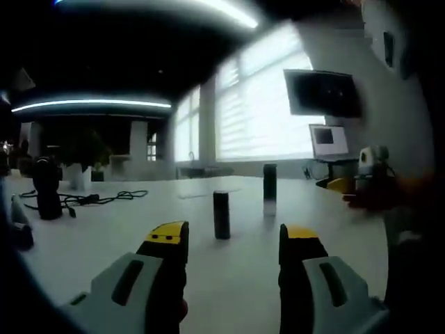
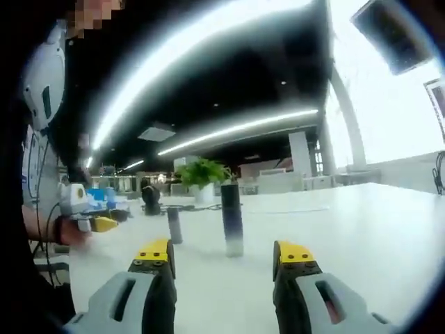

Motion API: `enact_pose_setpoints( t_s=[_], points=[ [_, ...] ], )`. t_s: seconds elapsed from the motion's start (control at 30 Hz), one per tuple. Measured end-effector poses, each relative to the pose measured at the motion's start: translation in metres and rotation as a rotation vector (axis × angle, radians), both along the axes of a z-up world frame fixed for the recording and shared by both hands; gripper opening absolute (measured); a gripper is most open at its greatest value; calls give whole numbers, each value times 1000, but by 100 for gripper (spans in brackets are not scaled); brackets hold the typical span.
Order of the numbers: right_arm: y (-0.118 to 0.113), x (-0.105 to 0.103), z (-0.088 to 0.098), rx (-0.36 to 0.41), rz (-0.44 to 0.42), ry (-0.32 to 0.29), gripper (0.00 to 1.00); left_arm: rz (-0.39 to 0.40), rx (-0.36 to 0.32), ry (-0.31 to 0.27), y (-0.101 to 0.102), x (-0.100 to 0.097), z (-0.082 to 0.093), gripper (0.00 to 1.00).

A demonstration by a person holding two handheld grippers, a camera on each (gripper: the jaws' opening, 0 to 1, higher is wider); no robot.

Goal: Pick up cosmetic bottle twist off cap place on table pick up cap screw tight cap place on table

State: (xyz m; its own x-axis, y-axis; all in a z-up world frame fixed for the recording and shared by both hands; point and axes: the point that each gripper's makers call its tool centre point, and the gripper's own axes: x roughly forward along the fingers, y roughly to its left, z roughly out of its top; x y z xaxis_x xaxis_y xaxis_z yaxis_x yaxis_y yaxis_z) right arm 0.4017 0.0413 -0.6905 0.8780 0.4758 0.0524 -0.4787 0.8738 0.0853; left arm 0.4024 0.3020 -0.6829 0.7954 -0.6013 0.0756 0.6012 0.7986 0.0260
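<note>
A tall cosmetic bottle (image 1: 270, 188), dark on top and fading to pale at its base, stands upright on the white table (image 1: 229, 285). A shorter dark cap (image 1: 221, 214) stands just to its left and nearer. My left gripper (image 1: 233, 240) is open, short of the cap, with nothing between its yellow-tipped jaws. The right gripper view shows the bottle (image 2: 231, 219) ahead and the cap (image 2: 174, 225) to its left. My right gripper (image 2: 224, 254) is open and empty, just short of the bottle. Each gripper also appears in the other view: the right one (image 1: 361, 177) and the left one (image 2: 87, 216).
Black cables (image 1: 90, 198) and a dark object (image 1: 45, 188) lie at the table's far left. A wall screen (image 1: 323, 92) and a small monitor (image 1: 328, 139) sit to the right. A potted plant (image 2: 201, 174) stands at the far edge. A person (image 2: 38, 174) stands at the left.
</note>
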Motion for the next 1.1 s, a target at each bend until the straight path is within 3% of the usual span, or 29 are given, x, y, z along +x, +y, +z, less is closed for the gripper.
enact_pose_setpoints(
  t_s=[1.1],
  points=[
    [1, -1, 1, -3, 5, -4, 48, 7, 7, -3, 1, 0, -1, 42]
  ],
)
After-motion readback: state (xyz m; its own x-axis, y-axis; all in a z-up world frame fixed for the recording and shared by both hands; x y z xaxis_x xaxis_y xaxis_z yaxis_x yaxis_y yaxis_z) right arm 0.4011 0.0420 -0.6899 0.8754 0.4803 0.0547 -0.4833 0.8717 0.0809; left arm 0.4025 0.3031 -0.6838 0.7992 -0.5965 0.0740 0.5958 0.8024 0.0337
